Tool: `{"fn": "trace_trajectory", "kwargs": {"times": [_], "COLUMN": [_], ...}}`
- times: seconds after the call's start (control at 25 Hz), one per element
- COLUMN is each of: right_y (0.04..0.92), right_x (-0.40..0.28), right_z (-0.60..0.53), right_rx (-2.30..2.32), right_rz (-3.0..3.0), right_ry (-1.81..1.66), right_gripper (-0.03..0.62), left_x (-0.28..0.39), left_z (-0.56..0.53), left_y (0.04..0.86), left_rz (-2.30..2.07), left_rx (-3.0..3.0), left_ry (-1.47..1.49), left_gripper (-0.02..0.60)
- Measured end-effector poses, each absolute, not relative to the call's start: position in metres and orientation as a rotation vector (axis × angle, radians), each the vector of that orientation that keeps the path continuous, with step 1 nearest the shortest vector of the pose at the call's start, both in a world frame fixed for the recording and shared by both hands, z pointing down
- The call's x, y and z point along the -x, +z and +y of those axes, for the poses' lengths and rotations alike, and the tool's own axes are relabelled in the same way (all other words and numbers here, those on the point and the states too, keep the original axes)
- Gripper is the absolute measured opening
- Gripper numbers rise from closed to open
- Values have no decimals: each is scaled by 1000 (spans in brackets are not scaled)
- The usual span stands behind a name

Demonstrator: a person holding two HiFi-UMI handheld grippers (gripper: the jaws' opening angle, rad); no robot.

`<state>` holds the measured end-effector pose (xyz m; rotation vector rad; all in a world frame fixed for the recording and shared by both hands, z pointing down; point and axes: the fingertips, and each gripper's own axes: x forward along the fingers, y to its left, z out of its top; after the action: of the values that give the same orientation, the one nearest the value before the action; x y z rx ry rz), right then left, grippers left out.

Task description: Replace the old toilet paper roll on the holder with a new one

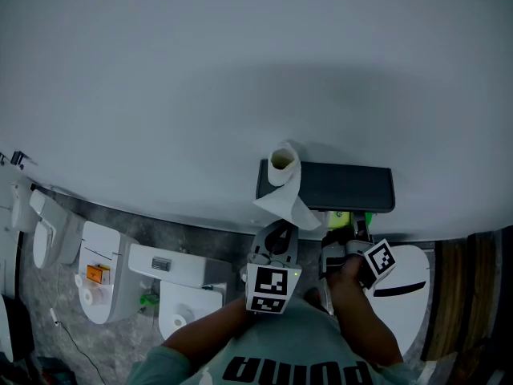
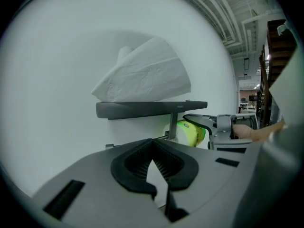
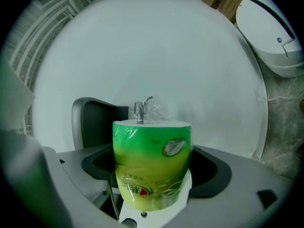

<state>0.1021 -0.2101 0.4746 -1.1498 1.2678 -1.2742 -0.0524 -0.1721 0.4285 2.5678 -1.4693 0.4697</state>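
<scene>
A dark grey holder shelf (image 1: 345,186) is fixed to the white wall. The old roll (image 1: 284,167) stands on the shelf's left end, and its loose tail (image 1: 290,207) hangs over the front. In the left gripper view the old roll (image 2: 142,77) rests on the shelf (image 2: 152,109). My left gripper (image 1: 276,237) hangs below it, its jaws (image 2: 153,148) shut with only a white sliver between them. My right gripper (image 3: 152,167) is shut on the new green-wrapped roll (image 3: 151,170), under the shelf. The holder's metal pin (image 3: 139,111) sticks out through the roll's core.
White toilet fixtures (image 1: 104,275) stand on the grey floor at the lower left. A white lidded bin (image 1: 409,283) sits at the right, next to a wooden panel (image 1: 453,295). The person's arms and teal shirt (image 1: 296,351) fill the bottom.
</scene>
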Motion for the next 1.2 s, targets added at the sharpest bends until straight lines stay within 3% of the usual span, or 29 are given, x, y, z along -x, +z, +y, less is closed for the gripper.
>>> {"fn": "trace_trajectory", "kwargs": {"times": [1.2], "right_y": [467], "right_x": [-100], "right_z": [-168], "right_rx": [1035], "right_rz": [1343], "right_ry": [-1293], "right_gripper": [463], "left_x": [35], "left_z": [-151], "left_y": [439], "left_rz": [-1422], "left_rx": [-2553], "left_ry": [485], "left_gripper": [6]}}
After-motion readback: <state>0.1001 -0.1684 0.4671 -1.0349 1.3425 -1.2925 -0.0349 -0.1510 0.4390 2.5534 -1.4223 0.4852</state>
